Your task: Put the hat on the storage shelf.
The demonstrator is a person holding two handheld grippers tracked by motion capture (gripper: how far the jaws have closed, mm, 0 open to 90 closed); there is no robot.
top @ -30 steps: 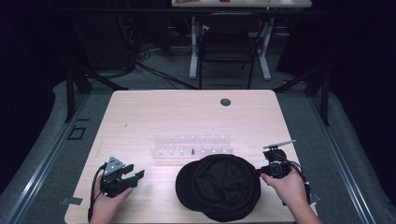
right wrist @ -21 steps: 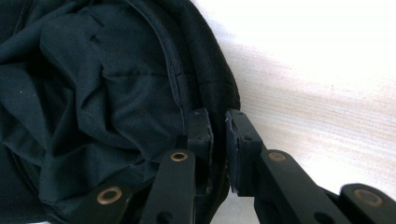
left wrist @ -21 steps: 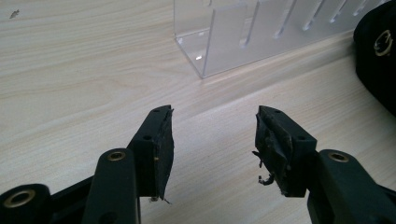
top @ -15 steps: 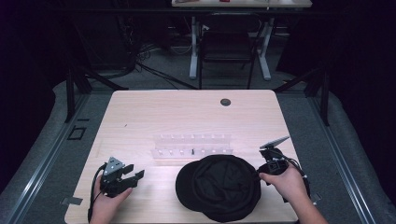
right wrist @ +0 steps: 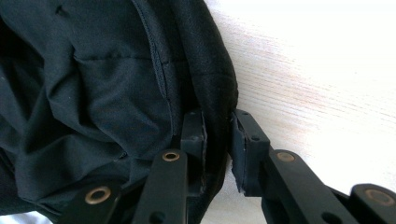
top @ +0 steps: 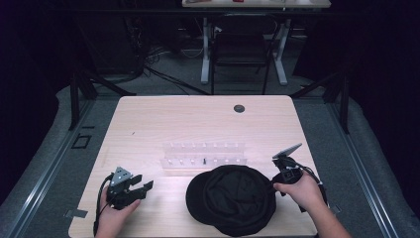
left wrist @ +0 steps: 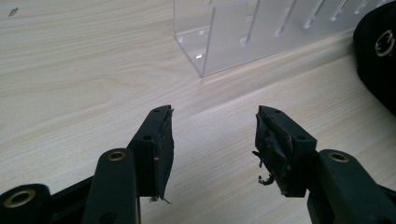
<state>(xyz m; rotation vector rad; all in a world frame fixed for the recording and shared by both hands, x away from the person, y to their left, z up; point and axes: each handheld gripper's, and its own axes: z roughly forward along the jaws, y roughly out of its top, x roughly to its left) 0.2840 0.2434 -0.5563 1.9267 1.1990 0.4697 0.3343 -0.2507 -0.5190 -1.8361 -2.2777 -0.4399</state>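
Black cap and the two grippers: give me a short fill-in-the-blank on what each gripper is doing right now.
1. The right gripper has its jaws closed on the rim of the black ____.
2. The left gripper has its jaws ____, with nothing between them.
3. Beyond the black cap stands a clear ____ rack.

Missing words: cap; open; acrylic

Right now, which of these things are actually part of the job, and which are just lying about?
In use:
black cap, its rim clamped by the right gripper
left gripper, open, waiting over the table

Lying about:
clear plastic rack
small dark disc near the table's far edge
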